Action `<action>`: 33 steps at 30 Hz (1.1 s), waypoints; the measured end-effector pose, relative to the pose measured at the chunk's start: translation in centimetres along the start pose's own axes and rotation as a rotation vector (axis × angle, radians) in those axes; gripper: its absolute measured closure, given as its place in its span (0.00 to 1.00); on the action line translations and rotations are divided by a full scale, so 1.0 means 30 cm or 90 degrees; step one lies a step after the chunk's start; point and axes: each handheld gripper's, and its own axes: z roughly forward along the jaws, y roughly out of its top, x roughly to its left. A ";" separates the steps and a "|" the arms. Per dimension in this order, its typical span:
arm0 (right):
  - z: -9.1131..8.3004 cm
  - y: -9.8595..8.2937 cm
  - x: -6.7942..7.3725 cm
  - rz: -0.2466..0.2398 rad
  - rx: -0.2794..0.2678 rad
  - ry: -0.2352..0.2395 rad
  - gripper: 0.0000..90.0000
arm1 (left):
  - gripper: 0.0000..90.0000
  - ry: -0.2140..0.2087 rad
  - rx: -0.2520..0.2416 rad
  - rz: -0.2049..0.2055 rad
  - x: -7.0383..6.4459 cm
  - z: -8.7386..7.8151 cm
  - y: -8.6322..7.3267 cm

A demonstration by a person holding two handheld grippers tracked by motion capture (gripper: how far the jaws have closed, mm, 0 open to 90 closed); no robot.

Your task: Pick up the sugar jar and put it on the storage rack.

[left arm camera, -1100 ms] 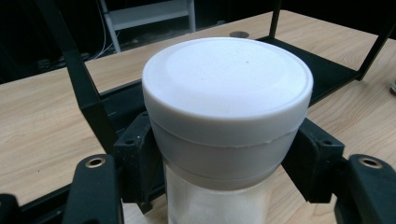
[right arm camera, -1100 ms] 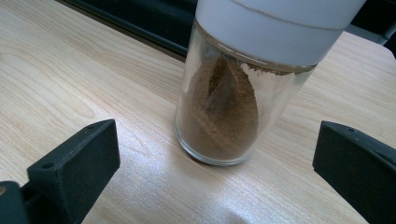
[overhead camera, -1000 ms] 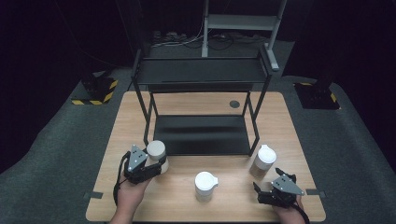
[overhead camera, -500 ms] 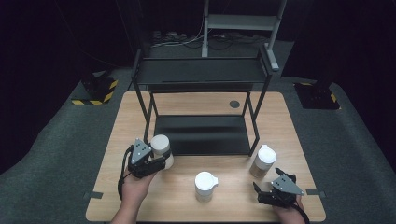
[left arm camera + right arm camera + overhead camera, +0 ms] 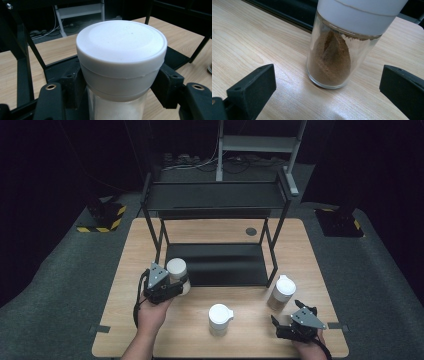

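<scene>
— Jars on the table, three of them, all white-capped. Which one is in hand?

— The jar of white powder (image 5: 177, 270), left of centre in the high view, at the front left corner of the black two-tier rack (image 5: 215, 200). The left gripper (image 5: 172, 284) is clamped on it just under the cap; in the left gripper view the black jaws press the glass from both sides below the white lid (image 5: 121, 42).

— Lifted or standing?

— Cannot tell for certain. It sits upright, over the table edge of the rack's lower shelf (image 5: 220, 265).

— And the other hand?

— The right gripper (image 5: 290, 322), lower right of the frame, jaws wide apart, holding nothing. The jar of brown powder (image 5: 332, 55) stands between them but farther off, untouched, on the wooden table (image 5: 240, 330).

— Third jar?

— The middle jar (image 5: 220, 317), bottom centre, standing alone.

— Step, then?

— My reading: carrying the white-powder jar to the rack. Next move calls for keeping it upright, clearing the front left post, and setting it flat on the lower shelf before easing the grip. The right gripper looks lined up to advance and close on the brown jar.
</scene>
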 end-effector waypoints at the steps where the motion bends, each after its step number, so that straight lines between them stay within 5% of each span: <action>1: 0.000 0.000 0.000 0.000 0.000 0.000 0.00 | 0.38 0.001 -0.001 0.002 0.000 0.004 0.003; 33: -0.002 -0.001 -0.002 0.005 -0.003 0.002 0.00 | 0.38 0.036 0.001 0.003 0.018 0.151 0.072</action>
